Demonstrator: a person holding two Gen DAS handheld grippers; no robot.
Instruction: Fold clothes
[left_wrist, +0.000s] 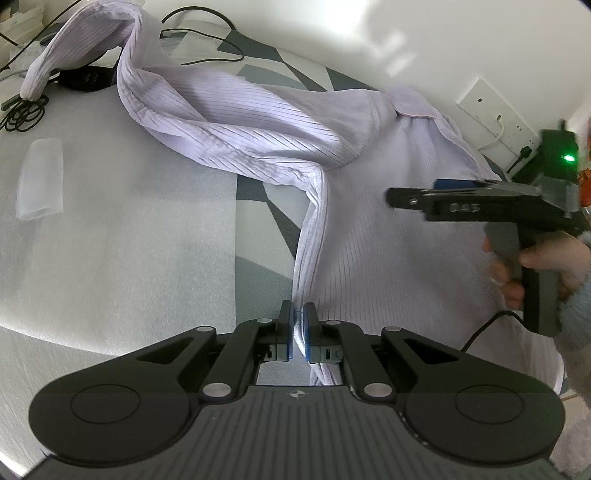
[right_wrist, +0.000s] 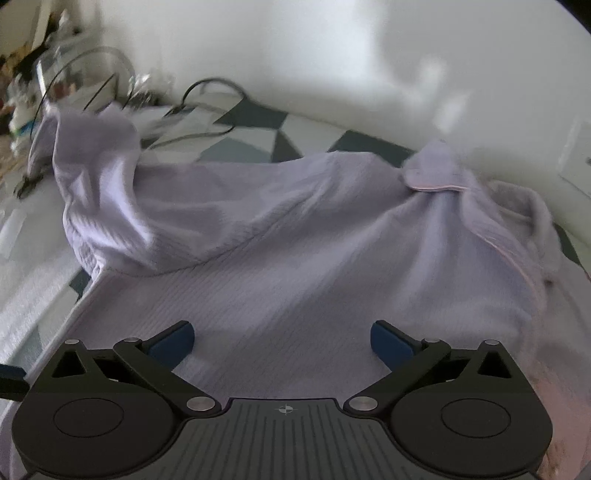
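Our left gripper is clamped tight on a fold of the lilac ribbed garment; the two blue pads press almost together with a thin ridge of cloth pinched between them, and from there a taut edge of fabric climbs toward twelve o'clock. Our right gripper stands wide apart, its blue pads empty, hovering above the flat body of the garment; we cannot tell whether they brush the cloth. In the left wrist view that same right gripper shows at three o'clock, side-on over the garment, held by a hand in a grey sleeve.

The garment lies spread across the patterned grey-and-white surface, its body from centre to three o'clock, a twisted sleeve running off toward ten o'clock and the collar bunched near two o'clock by the wall. Open room lies at nine o'clock, where pale foam sheeting carries only a small translucent sleeve-like piece. Black cables loop at eleven o'clock, and a wall socket plate sits at two o'clock.

The right wrist view is blurred, especially the clutter at ten o'clock. The garment's near hem is hidden under both gripper bodies.
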